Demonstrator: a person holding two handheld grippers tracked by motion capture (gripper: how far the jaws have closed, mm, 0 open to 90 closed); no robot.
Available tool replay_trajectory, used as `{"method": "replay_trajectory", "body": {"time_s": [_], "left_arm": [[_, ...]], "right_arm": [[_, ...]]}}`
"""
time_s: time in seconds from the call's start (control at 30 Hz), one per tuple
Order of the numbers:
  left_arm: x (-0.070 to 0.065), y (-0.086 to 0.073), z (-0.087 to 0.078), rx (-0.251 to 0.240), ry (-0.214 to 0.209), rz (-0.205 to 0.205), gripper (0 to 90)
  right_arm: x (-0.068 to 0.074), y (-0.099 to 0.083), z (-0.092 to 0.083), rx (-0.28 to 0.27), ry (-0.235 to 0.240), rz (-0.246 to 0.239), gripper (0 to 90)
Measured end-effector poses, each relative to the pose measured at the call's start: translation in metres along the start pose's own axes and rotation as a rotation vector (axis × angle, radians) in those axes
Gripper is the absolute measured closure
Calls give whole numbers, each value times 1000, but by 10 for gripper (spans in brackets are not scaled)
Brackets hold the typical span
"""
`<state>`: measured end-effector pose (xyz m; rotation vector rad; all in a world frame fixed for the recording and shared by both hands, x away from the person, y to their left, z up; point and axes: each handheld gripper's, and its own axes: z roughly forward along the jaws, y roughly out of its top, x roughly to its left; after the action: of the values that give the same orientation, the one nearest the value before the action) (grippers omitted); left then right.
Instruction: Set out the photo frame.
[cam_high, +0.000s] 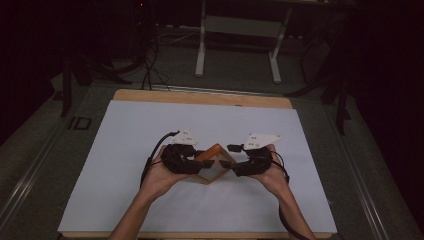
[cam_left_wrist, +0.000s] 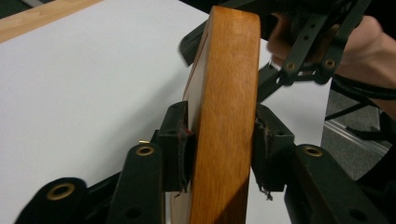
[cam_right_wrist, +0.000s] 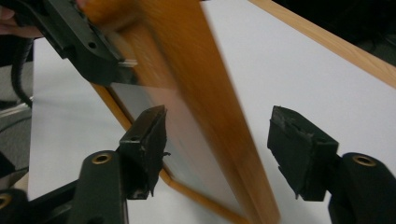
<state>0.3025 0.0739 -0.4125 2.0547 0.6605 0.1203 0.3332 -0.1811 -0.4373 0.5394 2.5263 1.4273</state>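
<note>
On white mat (cam_high: 125, 150) | left gripper (cam_left_wrist: 219, 149) clamps wooden frame (cam_left_wrist: 224, 116) (seemingly tilted) – right gripper (cam_right_wrist: 217, 149) released, jaws apart.

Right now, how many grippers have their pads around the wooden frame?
2. The left gripper has both pads against the wooden frame at one side. The right gripper straddles its opposite side, jaws open, with one pad clearly off the wood.

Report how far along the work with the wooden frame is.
Done: the wooden frame is lifted on edge over the white mat. In hand: the left claw has it between its pads; the right claw stands open around the frame's edge, pads apart from the wood. Left: likely setting the frame down or regripping it.
</note>
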Motion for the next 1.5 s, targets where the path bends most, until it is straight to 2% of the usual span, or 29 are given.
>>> {"method": "replay_trajectory", "body": {"time_s": [0.07, 0.2, 0.23, 0.27, 0.3, 0.37, 0.53, 0.67, 0.8, 0.83, 0.87, 0.9, 0.97, 1.07, 1.13, 1.23, 1.33, 1.37, 1.5], "left_arm": [[1, 0, 1, 7, 11, 7, 597], [1, 0, 1, 7, 30, 9, 586], [2, -1, 0, 1, 40, 4, 586], [3, -1, -1, -3, 42, 0, 554], [4, -3, -2, -12, 53, -5, 546], [7, -6, -4, -26, 39, -17, 535], [11, -10, -7, -42, 41, -36, 486], [17, -17, -16, -100, 30, -60, 466], [18, -22, -21, -133, 50, -54, 439], [20, -25, -25, -168, 53, -62, 433], [20, -25, -25, -168, 53, -62, 423], [22, -29, -29, -203, 60, -67, 409], [23, -32, -31, -212, 67, -70, 364], [24, -36, -29, -207, 79, -74, 326], [31, -43, -22, -192, 78, -102, 305], [38, -50, -12, -195, 44, -116, 298], [41, -54, -4, -184, 30, -112, 297], [41, -57, 4, -182, 11, -101, 319], [42, -59, 15, -176, -3, -103, 403]], "right_arm": [[1, 2, 5, 3, 13, -22, 385], [2, 2, 6, 3, -7, -47, 424], [2, 2, 5, -4, -3, -44, 449], [2, 1, 2, -21, 10, -43, 529], [3, 0, 1, -27, 13, -42, 548], [4, 0, 0, -30, 20, -48, 566], [6, 1, -2, -36, 42, -64, 627], [10, 2, -2, -28, 32, -96, 648], [9, 1, -4, -27, 26, -95, 655], [9, 0, -5, -25, 22, -94, 659], [9, -1, -5, -25, 19, -95, 662], [9, -1, -6, -24, 17, -96, 666], [8, -3, -8, -19, 14, -95, 670], [7, -5, -9, -18, 10, -93, 675], [7, -7, -10, -20, 7, -91, 677], [6, -8, -12, -20, 5, -91, 678], [6, -9, -12, -18, 3, -90, 679], [5, -10, -12, -19, 2, -91, 679], [5, -11, -14, -18, -2, -87, 679]]}}
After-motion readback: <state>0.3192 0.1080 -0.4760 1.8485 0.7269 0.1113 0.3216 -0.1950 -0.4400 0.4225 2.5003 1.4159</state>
